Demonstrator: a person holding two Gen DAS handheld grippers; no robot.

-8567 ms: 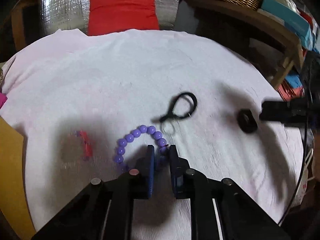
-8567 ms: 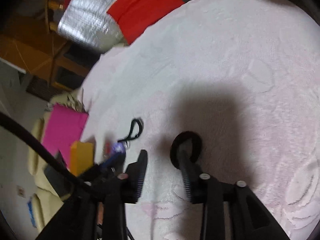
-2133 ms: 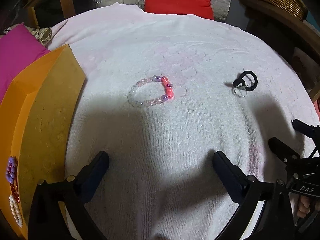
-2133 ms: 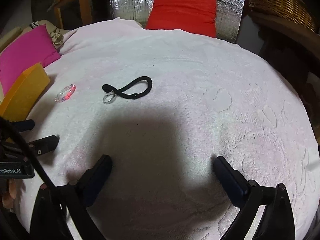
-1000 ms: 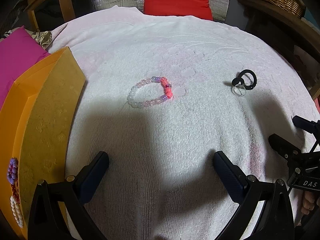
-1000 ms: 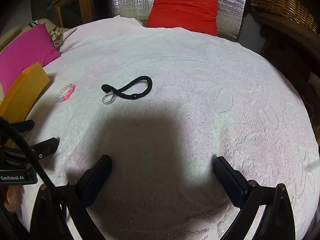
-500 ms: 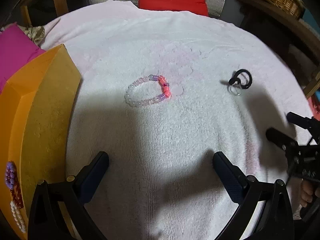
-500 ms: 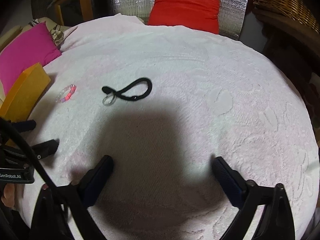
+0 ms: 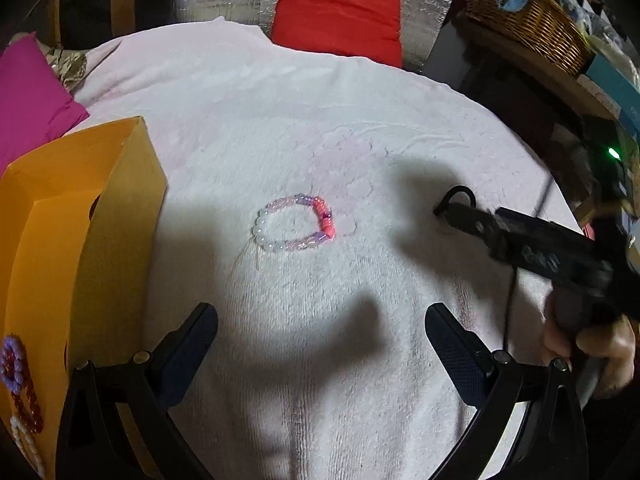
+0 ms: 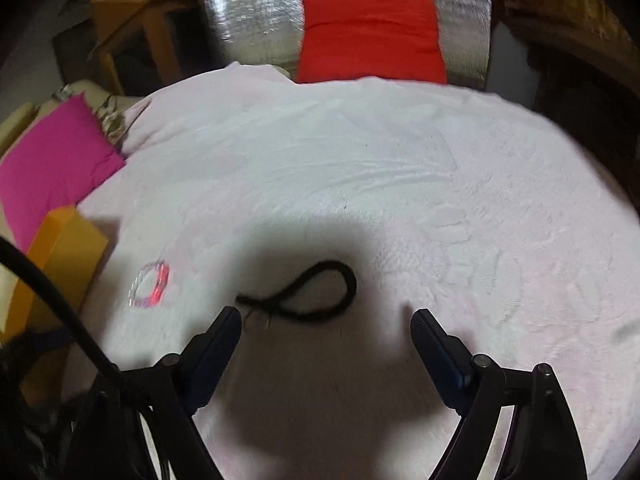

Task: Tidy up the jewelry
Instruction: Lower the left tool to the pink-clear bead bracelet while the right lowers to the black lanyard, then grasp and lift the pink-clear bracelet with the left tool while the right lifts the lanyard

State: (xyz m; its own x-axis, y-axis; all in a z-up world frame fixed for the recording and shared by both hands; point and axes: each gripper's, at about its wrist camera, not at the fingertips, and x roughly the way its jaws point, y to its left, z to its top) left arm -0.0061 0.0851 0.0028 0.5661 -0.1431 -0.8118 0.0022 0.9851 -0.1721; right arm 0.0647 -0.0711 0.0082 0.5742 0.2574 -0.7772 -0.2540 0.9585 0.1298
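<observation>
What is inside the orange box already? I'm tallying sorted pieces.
In the open orange cardboard box, a purple bead bracelet, a dark red one and a white one show at its near end; its wall hides the rest.

Two grippers are in view: the left gripper and the right gripper. Loose on the white towel lie one beaded bracelet and one black cord loop. One orange box holds three bead strings: one purple, one red, one white. Two cushions: one red, one magenta. One wicker basket.
</observation>
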